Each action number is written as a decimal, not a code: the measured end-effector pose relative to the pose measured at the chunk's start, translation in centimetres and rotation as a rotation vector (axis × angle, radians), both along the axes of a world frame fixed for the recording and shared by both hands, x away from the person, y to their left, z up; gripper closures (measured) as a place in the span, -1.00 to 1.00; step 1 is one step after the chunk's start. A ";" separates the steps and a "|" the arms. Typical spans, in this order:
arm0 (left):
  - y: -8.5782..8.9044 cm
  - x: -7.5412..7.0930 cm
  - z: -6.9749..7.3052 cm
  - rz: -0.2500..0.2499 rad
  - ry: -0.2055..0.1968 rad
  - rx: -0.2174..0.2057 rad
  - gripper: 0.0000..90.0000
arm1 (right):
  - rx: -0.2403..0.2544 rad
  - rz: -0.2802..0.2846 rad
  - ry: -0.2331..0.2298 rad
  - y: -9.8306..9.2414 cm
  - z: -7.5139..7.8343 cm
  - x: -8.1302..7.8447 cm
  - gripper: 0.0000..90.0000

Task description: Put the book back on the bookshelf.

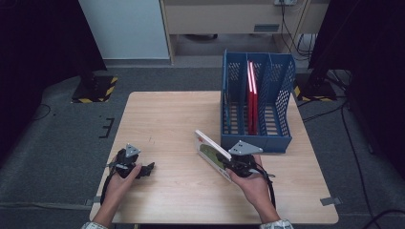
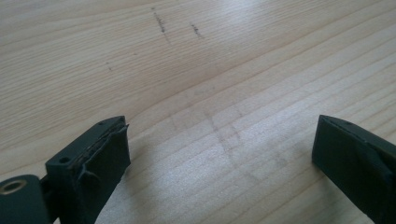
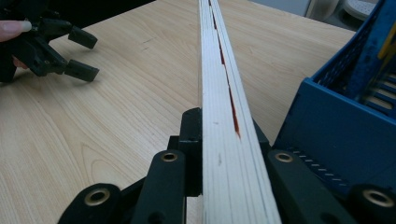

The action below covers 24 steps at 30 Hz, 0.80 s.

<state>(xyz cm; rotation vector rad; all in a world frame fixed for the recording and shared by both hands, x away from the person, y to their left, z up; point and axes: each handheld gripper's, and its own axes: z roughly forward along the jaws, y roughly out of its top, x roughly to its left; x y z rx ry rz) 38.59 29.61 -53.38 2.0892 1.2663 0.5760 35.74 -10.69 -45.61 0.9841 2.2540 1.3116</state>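
Two grippers: the right gripper [image 1: 234,164] clamps a thin book [image 1: 211,153] on edge (green cover, I think) just before the blue file rack [image 1: 282,76]; the left gripper [image 1: 149,169] rests empty, jaws wide. Tilted, the book could snag a rack divider.

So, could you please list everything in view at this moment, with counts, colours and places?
Table: one, light wood, centre.
File rack: one, blue, perforated, three compartments, table's far right.
Red books: apparently two, upright in the rack's middle compartment.
Held book: one, white cover with green, clamped on edge, tilted, just in front of the rack.
Right gripper: one, black, shut on the held book.
Left gripper: one, black, jaws open over bare table, near left.
Hands: two, at the near edge.
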 end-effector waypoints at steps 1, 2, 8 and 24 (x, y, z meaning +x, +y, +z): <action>0.0 0.0 0.0 0.003 0.001 -0.001 -0.92 | 0.000 -0.002 -0.001 -0.2 0.0 -0.1 0.69; 0.1 0.0 0.0 0.006 0.002 0.000 -0.92 | 0.001 -0.003 0.000 -0.3 0.0 -0.1 0.69; 0.2 0.1 0.0 0.024 0.004 -0.008 -0.92 | 0.004 -0.016 -0.002 -1.1 -0.1 -0.6 0.69; 0.2 0.2 -0.2 0.035 0.017 -0.031 -0.94 | 0.019 -0.054 -0.003 -3.4 -0.1 -1.5 0.69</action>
